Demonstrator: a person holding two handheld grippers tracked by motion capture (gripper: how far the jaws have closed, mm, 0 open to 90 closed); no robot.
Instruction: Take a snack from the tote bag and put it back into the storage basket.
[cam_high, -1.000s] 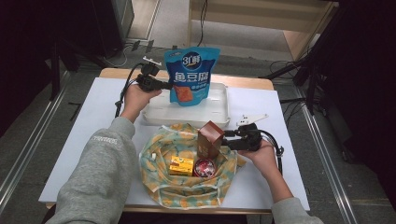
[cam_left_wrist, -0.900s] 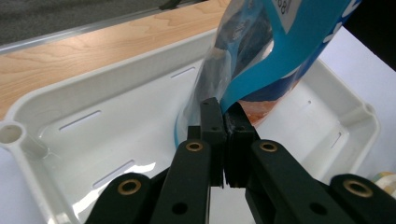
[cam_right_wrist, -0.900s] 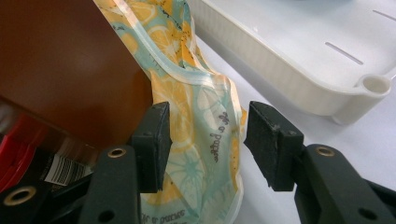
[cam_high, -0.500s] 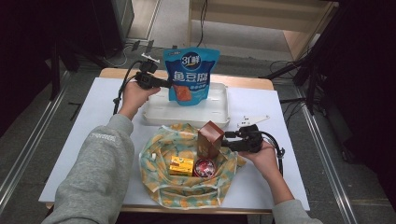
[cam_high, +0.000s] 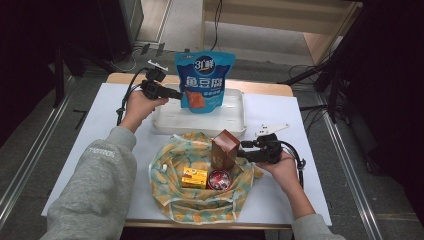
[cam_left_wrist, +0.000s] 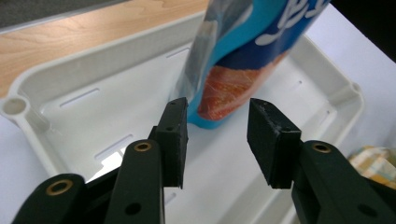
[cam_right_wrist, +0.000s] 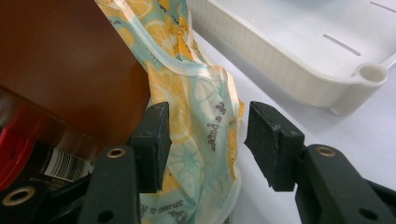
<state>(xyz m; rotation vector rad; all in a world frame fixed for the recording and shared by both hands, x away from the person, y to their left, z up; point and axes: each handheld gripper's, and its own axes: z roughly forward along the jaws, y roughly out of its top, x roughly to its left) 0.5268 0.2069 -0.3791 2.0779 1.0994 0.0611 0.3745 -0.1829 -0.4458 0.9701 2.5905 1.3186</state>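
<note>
A blue snack pouch (cam_high: 204, 82) stands upright in the white tray (cam_high: 165, 120). My left gripper (cam_high: 176, 94) is at the pouch's lower left edge. In the left gripper view its jaws have just been opening; the left gripper (cam_left_wrist: 217, 116) is open, with the pouch's bottom corner (cam_left_wrist: 229, 93) just beyond the pads and untouched. My right gripper (cam_high: 243, 151) sits level by a brown box (cam_high: 224, 149) that stands in the orange-print cloth bag (cam_high: 200, 202). In its own view the right gripper (cam_right_wrist: 208, 116) is open, with a loose cloth fold (cam_right_wrist: 205, 140) between the jaws and the brown box (cam_right_wrist: 70, 65) at the left.
A yellow box (cam_high: 194, 177) and a red can (cam_high: 218, 179) lie inside the cloth bag. The white tray's rim (cam_right_wrist: 299, 70) runs close behind the right gripper. The white table top (cam_high: 310, 135) ends in a wooden strip (cam_high: 260, 88) behind the tray.
The left gripper's jaws have parted and come off the pouch's left edge, and the pouch stays upright in the tray. The right gripper has kept still.
</note>
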